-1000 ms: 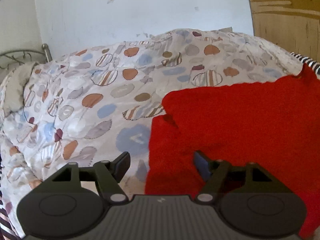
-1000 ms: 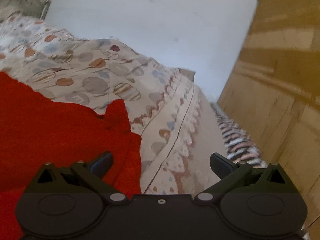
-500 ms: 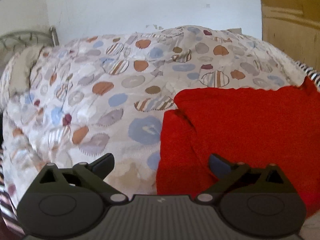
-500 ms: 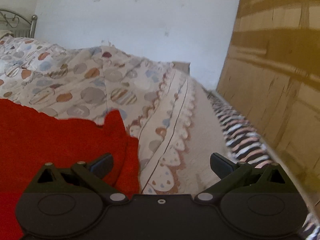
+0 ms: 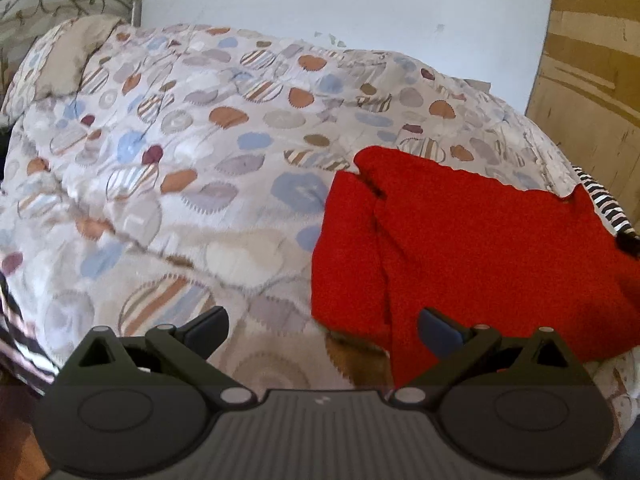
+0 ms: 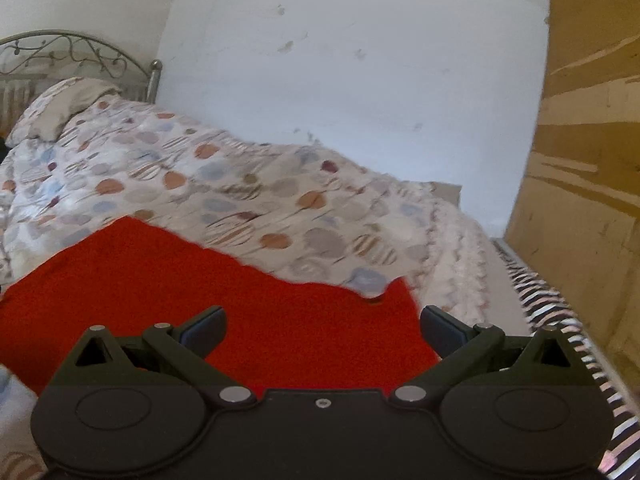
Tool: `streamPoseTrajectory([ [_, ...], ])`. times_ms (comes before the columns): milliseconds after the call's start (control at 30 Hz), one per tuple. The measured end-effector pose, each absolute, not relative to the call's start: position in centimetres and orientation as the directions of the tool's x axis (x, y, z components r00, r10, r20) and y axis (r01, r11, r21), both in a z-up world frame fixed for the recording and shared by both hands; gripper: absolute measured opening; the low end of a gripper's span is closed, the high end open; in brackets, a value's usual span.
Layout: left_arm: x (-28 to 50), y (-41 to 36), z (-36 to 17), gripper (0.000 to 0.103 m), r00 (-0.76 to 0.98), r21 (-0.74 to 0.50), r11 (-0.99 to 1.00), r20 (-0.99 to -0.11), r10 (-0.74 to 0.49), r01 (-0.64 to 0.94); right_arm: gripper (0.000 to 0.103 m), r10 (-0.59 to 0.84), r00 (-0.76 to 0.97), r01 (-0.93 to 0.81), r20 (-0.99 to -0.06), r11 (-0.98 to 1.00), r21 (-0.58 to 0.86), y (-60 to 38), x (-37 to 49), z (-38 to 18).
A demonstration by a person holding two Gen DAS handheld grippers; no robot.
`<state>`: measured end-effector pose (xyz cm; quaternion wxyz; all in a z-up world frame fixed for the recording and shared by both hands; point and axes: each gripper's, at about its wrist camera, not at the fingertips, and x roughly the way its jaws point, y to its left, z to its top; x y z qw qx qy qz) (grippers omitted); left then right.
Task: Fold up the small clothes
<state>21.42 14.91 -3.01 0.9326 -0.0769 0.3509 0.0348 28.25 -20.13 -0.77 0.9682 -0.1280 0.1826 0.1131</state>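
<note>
A red knitted garment (image 5: 480,240) lies spread on the patterned quilt (image 5: 200,152), with a folded strip along its left edge. My left gripper (image 5: 323,328) is open and empty, held above the garment's near left corner. In the right wrist view the garment (image 6: 200,280) fills the lower left. My right gripper (image 6: 322,326) is open and empty, above the garment's near right part, with a small raised corner (image 6: 396,292) just ahead of it.
A pillow (image 5: 68,60) and metal headboard (image 6: 72,52) are at the far left. A white wall (image 6: 340,80) runs behind the bed. A wooden wardrobe (image 6: 592,160) stands at the right. A striped sheet (image 6: 560,320) shows at the bed's right edge.
Both grippers have pulled back and up from the garment, so more of the bed shows. The left jaws opened wider over the last second. The right view swung left over the garment.
</note>
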Motion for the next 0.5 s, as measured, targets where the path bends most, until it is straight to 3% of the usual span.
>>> streamPoseTrajectory([
  [300,18.0,15.0,-3.9,0.103,0.752,-0.346,0.931,-0.642,-0.148,-0.112,0.102,0.133,0.912,-0.276,-0.389,0.898,-0.342,-17.2,26.1,-4.1],
  [500,16.9,13.9,-4.6,0.103,0.764,-0.471,0.877,-0.6,-0.236,-0.1,0.102,0.147,0.924,-0.255,-0.353,0.925,-0.281,-18.4,25.3,-6.2],
])
